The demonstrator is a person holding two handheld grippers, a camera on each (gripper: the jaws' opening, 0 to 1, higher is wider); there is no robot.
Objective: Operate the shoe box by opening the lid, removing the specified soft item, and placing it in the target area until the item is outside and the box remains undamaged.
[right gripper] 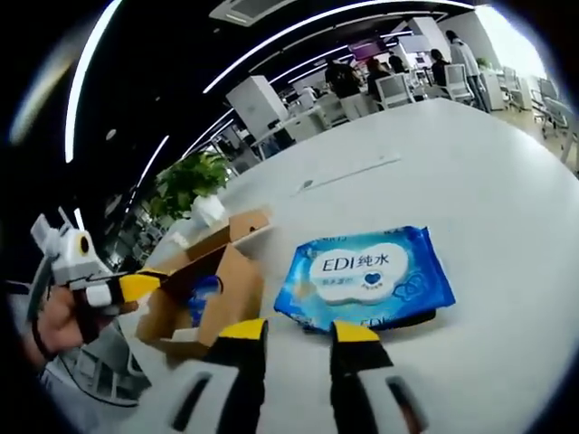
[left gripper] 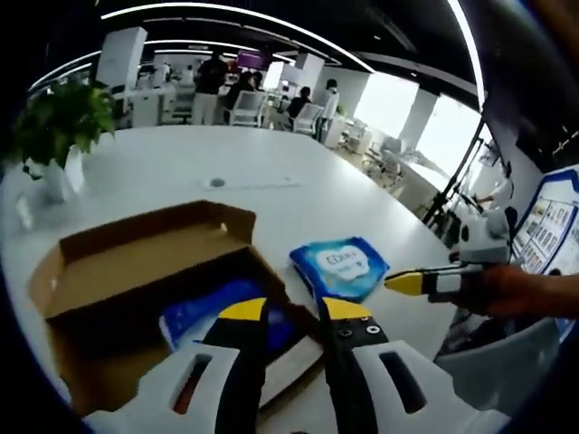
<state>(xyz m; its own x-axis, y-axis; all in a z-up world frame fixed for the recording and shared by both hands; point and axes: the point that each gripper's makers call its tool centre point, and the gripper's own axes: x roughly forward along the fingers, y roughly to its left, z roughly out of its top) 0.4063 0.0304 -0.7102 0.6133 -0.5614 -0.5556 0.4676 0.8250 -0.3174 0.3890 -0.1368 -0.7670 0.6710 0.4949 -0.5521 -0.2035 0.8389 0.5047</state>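
The cardboard shoe box (left gripper: 136, 262) lies open on the white table (left gripper: 181, 167), with a blue soft pack (left gripper: 204, 316) inside it. A second blue wipes pack (left gripper: 339, 267) rests on the table just right of the box. My left gripper (left gripper: 294, 312) is open, its yellow-tipped jaws over the box's near corner. My right gripper (left gripper: 409, 283) comes in from the right, beside the loose pack. In the right gripper view my right gripper (right gripper: 298, 333) is open just short of the wipes pack (right gripper: 366, 271), and the box (right gripper: 222, 294) and my left gripper (right gripper: 131, 287) are on the left.
A potted plant (left gripper: 63, 117) in a white pot stands at the table's far left edge. People and office chairs (left gripper: 244, 99) are beyond the table's far side. A hand (left gripper: 516, 289) holds the right gripper near the table's right edge.
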